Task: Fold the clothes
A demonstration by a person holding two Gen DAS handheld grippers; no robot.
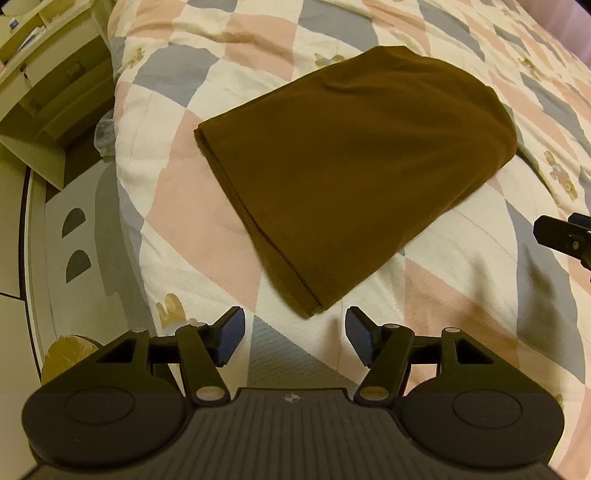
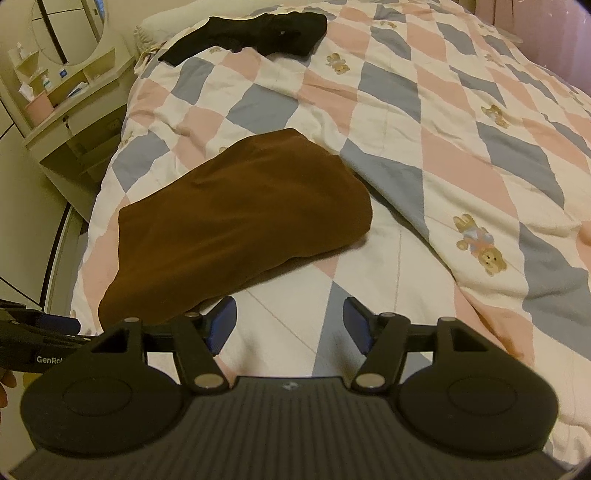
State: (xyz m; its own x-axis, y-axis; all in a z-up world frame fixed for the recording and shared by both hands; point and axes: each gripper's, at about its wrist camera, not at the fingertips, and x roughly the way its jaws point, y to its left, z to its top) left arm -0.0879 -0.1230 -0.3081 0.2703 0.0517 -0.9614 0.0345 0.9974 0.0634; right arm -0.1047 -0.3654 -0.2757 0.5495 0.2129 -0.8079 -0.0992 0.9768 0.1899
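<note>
The folded brown fabric garment [image 1: 351, 173] is lying flat on the bed, on a quilt checked in pink, grey-blue and cream diamonds with small teddy bears printed on it [image 1: 461, 280]. It is sitting toward the bed's left edge, with its layered, hemmed edges running along its left side and one corner pointing back at me.

My left tongs [image 1: 295, 334] are hovering just short of that near corner, spread wide with nothing between the blue pads [image 1: 231, 334]; I am not touching the cloth. My right tongs [image 2: 290, 325] are also standing wide and empty, hanging over bare quilt just to the right of the garment's near edge. From the left wrist view, a black part of my right tool is showing at the right edge, above the quilt and well apart from the garment.

Farther up the bed, near the top left corner, a crumpled black garment [image 2: 255, 31] is lying on the quilt, well apart from the brown one. Beside the bed on the left, a cream wooden dressing table [image 2: 77, 110] with a round mirror [image 2: 70, 31] is standing, carrying a pink container [image 2: 37, 107] and some small bottles too blurred for me to tell apart.
</note>
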